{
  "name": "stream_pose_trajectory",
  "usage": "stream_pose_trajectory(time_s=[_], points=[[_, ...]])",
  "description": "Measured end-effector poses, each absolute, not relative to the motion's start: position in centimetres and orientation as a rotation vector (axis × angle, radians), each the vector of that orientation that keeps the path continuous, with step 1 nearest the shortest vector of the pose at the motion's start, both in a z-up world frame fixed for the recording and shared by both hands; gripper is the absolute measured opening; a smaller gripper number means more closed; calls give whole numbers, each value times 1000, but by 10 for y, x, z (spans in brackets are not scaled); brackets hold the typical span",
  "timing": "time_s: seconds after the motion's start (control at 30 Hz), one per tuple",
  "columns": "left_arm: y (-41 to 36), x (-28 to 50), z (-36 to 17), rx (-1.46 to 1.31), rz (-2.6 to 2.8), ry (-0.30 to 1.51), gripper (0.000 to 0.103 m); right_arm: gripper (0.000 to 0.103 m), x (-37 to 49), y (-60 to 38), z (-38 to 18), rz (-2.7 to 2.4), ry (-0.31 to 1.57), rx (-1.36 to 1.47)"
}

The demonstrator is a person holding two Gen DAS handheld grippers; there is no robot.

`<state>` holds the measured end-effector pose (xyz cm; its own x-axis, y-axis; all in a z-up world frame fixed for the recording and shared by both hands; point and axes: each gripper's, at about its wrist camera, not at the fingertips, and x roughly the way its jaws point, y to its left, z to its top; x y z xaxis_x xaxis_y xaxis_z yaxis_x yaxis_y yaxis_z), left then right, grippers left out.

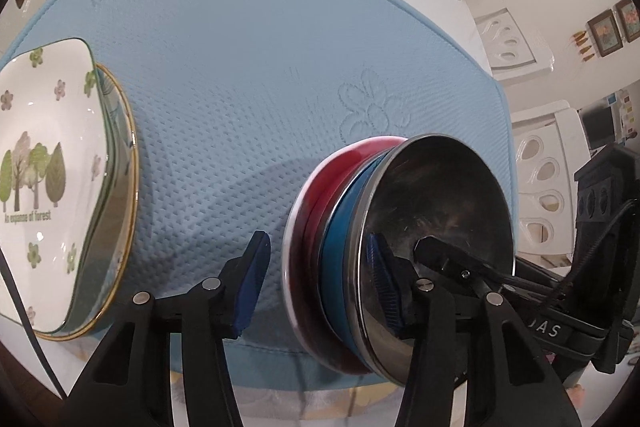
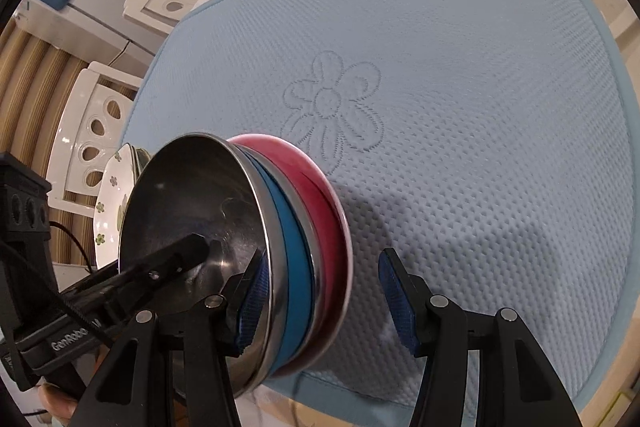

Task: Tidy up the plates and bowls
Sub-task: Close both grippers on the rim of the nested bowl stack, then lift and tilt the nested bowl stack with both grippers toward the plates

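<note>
Straddling bowl stack (image 1: 360, 259) rims, left gripper (image 1: 316, 283) and right gripper (image 2: 324, 303) jaws apart, pads not visibly pressing; uneven clamp may tip stack onto mat (image 1: 248, 67)

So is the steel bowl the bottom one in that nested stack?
No: the steel bowl sits innermost on top, nested in the blue bowl, with the red bowl outermost.

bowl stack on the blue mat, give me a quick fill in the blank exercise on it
1. The top bowl of the bowl stack is made of ____.
2. The bowl under the steel bowl is ____.
3. The bottom bowl's outside is ____.
4. The square plate shows green ____.

Missing words: steel; blue; red; trees
</note>
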<state>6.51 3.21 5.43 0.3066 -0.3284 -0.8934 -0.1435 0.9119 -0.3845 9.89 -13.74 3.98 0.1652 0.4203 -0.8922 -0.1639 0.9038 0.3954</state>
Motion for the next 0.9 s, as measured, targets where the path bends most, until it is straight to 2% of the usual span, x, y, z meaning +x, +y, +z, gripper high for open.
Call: stream_pose_trajectory(time_s=[0.27, 0.53, 0.73, 0.9], points=[[27, 71, 51, -436, -160, 1271, 40, 53, 102, -130, 37, 471, 1335, 231], [32, 71, 50, -458, -179, 1265, 40, 53, 108, -133, 21, 543, 1399, 365], [31, 68, 50, -462, -177, 1258, 40, 54, 103, -134, 24, 539, 1370, 350], [32, 66, 51, -470, -177, 1253, 40, 50, 95, -129, 30, 503, 1338, 322]])
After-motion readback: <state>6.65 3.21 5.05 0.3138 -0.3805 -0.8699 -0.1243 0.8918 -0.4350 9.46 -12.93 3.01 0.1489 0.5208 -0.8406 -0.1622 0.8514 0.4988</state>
